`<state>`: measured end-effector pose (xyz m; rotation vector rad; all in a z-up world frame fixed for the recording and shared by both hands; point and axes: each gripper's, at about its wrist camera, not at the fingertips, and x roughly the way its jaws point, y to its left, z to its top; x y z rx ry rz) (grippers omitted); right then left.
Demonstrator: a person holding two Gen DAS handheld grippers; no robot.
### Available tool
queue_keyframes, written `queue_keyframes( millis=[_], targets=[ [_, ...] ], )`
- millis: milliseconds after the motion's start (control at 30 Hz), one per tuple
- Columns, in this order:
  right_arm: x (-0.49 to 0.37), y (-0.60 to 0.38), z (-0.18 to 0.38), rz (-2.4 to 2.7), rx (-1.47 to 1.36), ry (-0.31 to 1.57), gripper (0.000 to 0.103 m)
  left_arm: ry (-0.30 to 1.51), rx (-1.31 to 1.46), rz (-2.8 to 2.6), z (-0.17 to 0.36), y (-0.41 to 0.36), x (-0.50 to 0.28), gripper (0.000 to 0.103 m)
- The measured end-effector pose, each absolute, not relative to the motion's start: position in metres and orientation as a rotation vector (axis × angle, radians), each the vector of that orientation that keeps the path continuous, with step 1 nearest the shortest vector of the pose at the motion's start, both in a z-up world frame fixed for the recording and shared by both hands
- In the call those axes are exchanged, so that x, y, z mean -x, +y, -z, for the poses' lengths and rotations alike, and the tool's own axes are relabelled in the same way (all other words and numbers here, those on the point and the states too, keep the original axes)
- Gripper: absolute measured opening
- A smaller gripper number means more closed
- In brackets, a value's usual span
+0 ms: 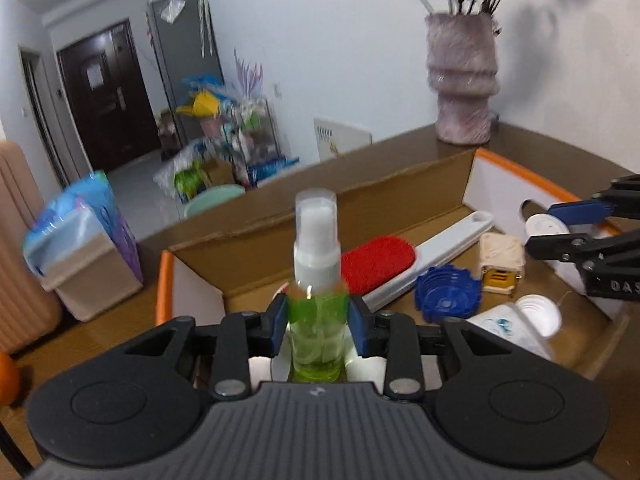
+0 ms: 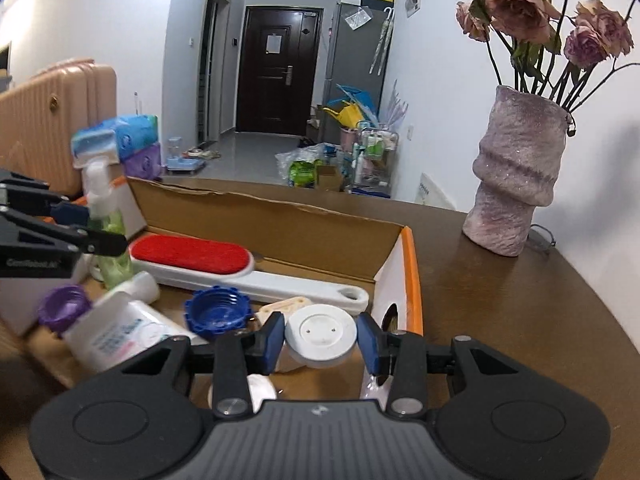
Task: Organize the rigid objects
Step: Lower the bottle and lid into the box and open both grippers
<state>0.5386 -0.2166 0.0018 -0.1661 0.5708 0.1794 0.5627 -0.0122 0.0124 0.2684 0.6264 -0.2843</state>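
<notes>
My left gripper [image 1: 318, 326] is shut on a green spray bottle [image 1: 318, 320], upright, at the near end of an open cardboard box [image 1: 360, 196]. The bottle also shows in the right wrist view [image 2: 110, 240]. My right gripper [image 2: 321, 338] is open, its blue pads either side of a white round disc [image 2: 322, 334] at the box's right end, with gaps on both sides. In the box lie a red lint brush [image 2: 192, 254], a blue cap [image 2: 218, 314], a white tube [image 2: 116, 332] and a purple cap [image 2: 64, 306].
A pink vase [image 2: 516, 176] with dried roses stands on the brown table [image 2: 520, 300] right of the box. A small cream and yellow box [image 1: 500, 264] lies in the box. A bin [image 1: 84, 264] and a suitcase [image 2: 44, 120] stand beyond the table's edge.
</notes>
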Motion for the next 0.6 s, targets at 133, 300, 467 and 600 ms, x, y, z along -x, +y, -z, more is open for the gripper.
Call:
queue_keyframes(
  millis=[133,300,467,600],
  targets=[
    [-0.538,-0.216,0.005,-0.222,0.173,0.574,0.044,0.604,-0.171,0.266,-0.017,-0.003,-0.565,0.084],
    [-0.538,-0.232,-0.001,-0.210,0.091,0.545,0.050,0.594,-0.122,0.260,-0.017,0.003,-0.566,0.085],
    [-0.538,-0.241,-0.004,-0.218,0.025,0.523,0.056,0.618,-0.056,0.247,-0.018,0.010,-0.570,0.085],
    [-0.536,-0.247,-0.011,-0.252,-0.004,0.517,0.061,0.618,-0.006,0.229,-0.022,0.015,-0.567,0.092]
  ],
)
